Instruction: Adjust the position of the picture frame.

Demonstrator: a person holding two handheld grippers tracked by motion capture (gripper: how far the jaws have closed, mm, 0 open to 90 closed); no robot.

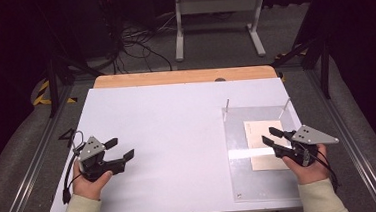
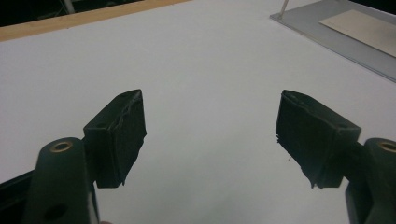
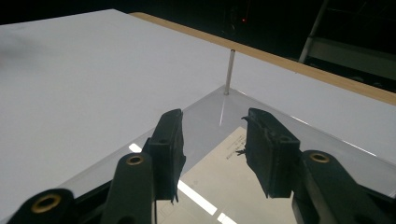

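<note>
A clear grey plate [image 1: 241, 177] lies on the right side of the white table, with two thin upright pins [image 1: 227, 103] at its far corners. A beige sheet [image 1: 258, 133] with faint print rests flat on it. My right gripper [image 1: 270, 136] hovers over that sheet, open, nothing between its jaws. In the right gripper view, the right gripper [image 3: 212, 135] points toward one pin [image 3: 229, 70], with the sheet [image 3: 219, 186] below. My left gripper [image 1: 120, 147] is open above bare table at the left. The left gripper [image 2: 210, 126] faces the plate [image 2: 322, 35] and sheet [image 2: 369, 25] farther off.
The white tabletop [image 1: 178, 132] has a wooden strip [image 1: 184, 76] along its far edge. Beyond it, a metal stand [image 1: 217, 13] and loose cables [image 1: 136, 44] sit on the floor. Dark rails run along both sides of the table.
</note>
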